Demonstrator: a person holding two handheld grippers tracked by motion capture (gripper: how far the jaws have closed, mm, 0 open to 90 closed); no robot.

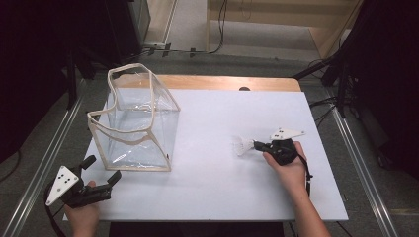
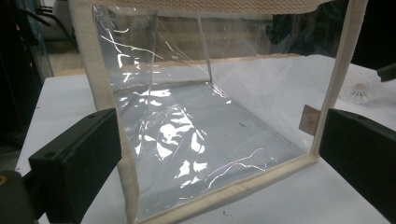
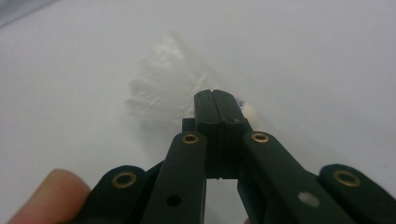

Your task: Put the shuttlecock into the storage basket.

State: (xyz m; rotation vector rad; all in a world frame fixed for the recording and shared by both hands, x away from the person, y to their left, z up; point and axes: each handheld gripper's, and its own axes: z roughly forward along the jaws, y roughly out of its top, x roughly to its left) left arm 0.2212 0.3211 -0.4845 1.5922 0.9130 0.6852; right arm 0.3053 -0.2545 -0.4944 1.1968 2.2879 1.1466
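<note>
Two tools are in use at the counter [image 1: 212, 197]. At the near left, the left tool [image 1: 106, 170] stands with its jaws spread wide, holding nothing; in the left gripper view its jaws flank the near lower corner of the clear bag [image 1: 136, 121] without pressing on it. The bag stands upright at the left of the counter, mouth upward, its cream-trimmed rim bowed but open.

Right of centre, the right tool [image 1: 256, 144] is clamped on a white shuttlecock [image 1: 244, 145]; in the right gripper view the jaws meet tight near the cork end, and the feathered skirt [image 3: 163, 88] fans out to the far left of them. The shuttlecock sits close above the counter, well apart from the bag.

The step in hand is judged to be carrying the shuttlecock to the bag. Lift it above rim level before crossing. Steady the bag's near edge with the left tool. Release only once the shuttlecock is inside the mouth.
</note>
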